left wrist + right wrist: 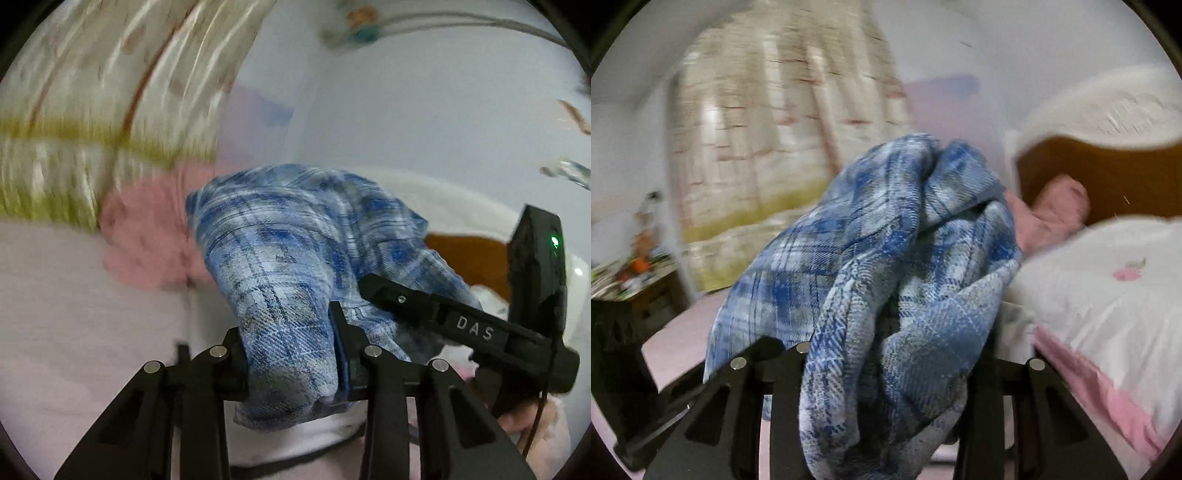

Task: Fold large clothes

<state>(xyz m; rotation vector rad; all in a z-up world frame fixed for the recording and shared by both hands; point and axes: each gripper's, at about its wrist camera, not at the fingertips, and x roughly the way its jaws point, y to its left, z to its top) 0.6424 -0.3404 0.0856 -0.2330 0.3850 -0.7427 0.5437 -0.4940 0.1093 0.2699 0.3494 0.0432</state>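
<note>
Left wrist view: pale pink bed surface [74, 332] to the left, blurred curtain [92, 110] above it, bare white wall [424, 110] ahead, pink cushion [147, 240] just beyond the cloth, brown headboard [469, 254] far right. Open air ahead and upward. Left gripper [291, 354] aimed slightly below level, clamped on a thick bunch of the blue plaid garment [288, 258], cloth wedged between both fingers and spilling forward and up. Right gripper [461, 325] crossing in from the right at a slant, its tip against the same cloth; part of a hand [535, 421] low at right.

Right wrist view: white quilt [1108, 295] with a pink border to the right, headboard [1108, 173] behind, curtain [775, 147] left, cluttered side table [631, 273] at the left edge. Right gripper [886, 376] tilted a little downward, closed on the garment [886, 258], folds heaped over and between the fingers, hiding the pads and hanging below the jaws.
</note>
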